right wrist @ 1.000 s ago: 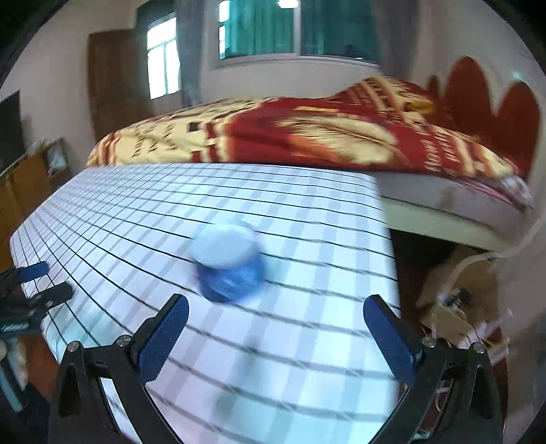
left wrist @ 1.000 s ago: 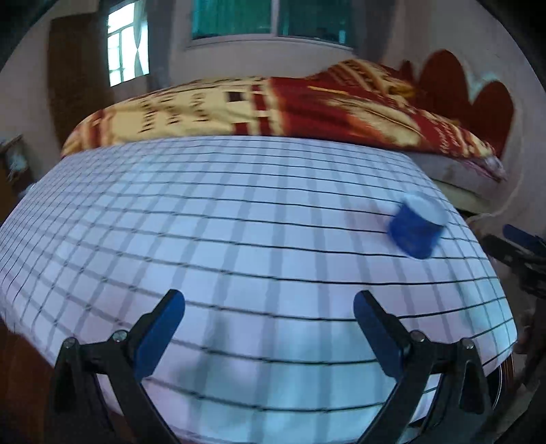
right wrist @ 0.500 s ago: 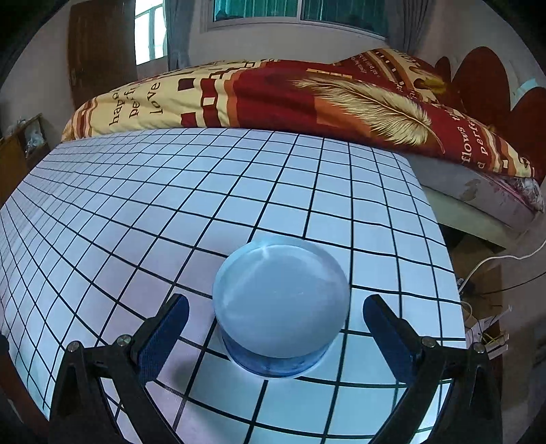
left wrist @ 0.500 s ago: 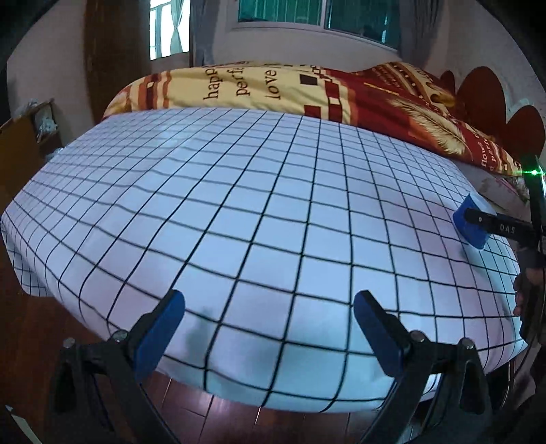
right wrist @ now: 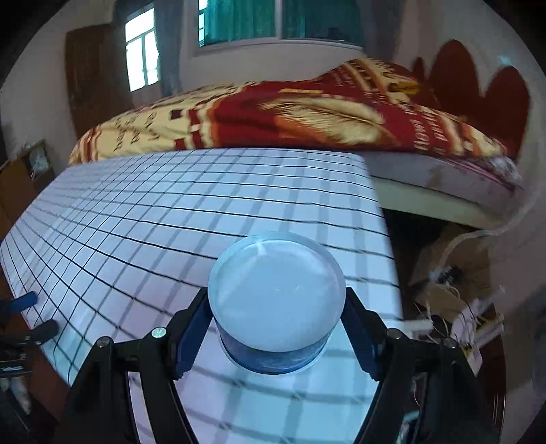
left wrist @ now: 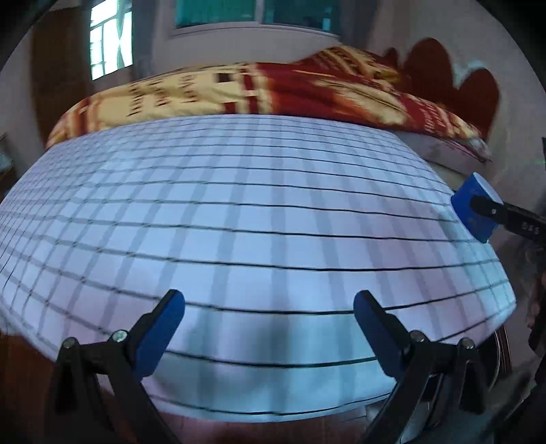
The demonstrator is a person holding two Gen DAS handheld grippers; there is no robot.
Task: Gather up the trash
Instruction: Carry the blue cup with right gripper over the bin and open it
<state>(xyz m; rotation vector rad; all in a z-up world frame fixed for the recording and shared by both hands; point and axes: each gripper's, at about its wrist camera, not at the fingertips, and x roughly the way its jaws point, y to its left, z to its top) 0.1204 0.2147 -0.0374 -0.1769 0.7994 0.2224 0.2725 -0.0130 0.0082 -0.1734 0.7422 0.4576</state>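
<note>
my right gripper (right wrist: 276,328) jaws clamp blue cup (right wrist: 275,304) near surface (right wrist: 170,218) edge | left gripper (left wrist: 269,324) jaws wide, empty | bin not seen, drop-off left

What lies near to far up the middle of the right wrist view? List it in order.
right gripper shut on the blue cup → checked tablecloth → red and yellow blanket → teal-curtained window
</note>
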